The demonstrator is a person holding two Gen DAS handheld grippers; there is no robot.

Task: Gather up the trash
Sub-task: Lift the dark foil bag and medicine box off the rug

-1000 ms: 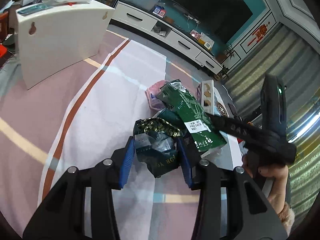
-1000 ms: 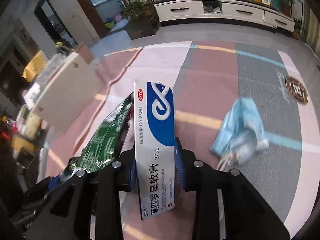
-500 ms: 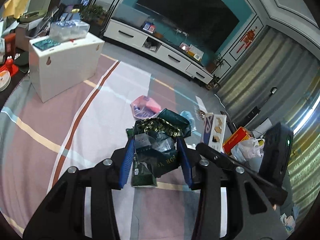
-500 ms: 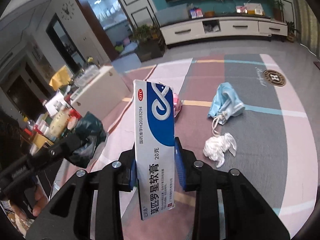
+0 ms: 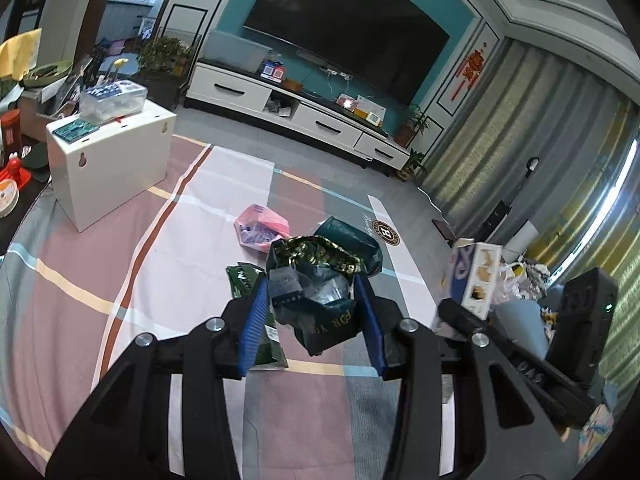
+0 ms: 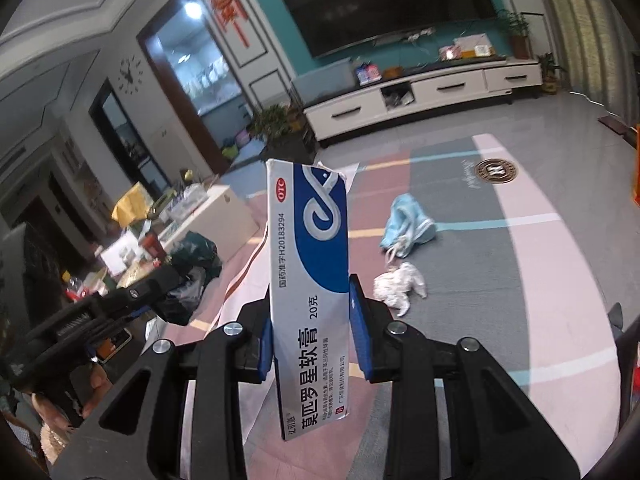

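Above the striped rug (image 5: 132, 264), the left gripper (image 5: 316, 312) clamps a crumpled dark green bag (image 5: 320, 284) between its blue pads, while the right gripper (image 6: 310, 336) pinches a blue-and-white medicine box (image 6: 310, 280) upright. Only the left view shows the pink packet (image 5: 262, 232) and green wrapper (image 5: 244, 280) lying on the rug; only the right shows the blue mask (image 6: 408, 226) and white tissue (image 6: 398, 282).

The carpet (image 5: 120, 264) is the landmark. Its near pink bands lie bare. Toward its middle lie a pink packet (image 5: 262, 231) and a green wrapper (image 5: 240, 280); on its grey side, a blue mask (image 6: 406, 229) and crumpled tissue (image 6: 398, 282). A white cabinet (image 5: 110, 168) blocks its left edge.
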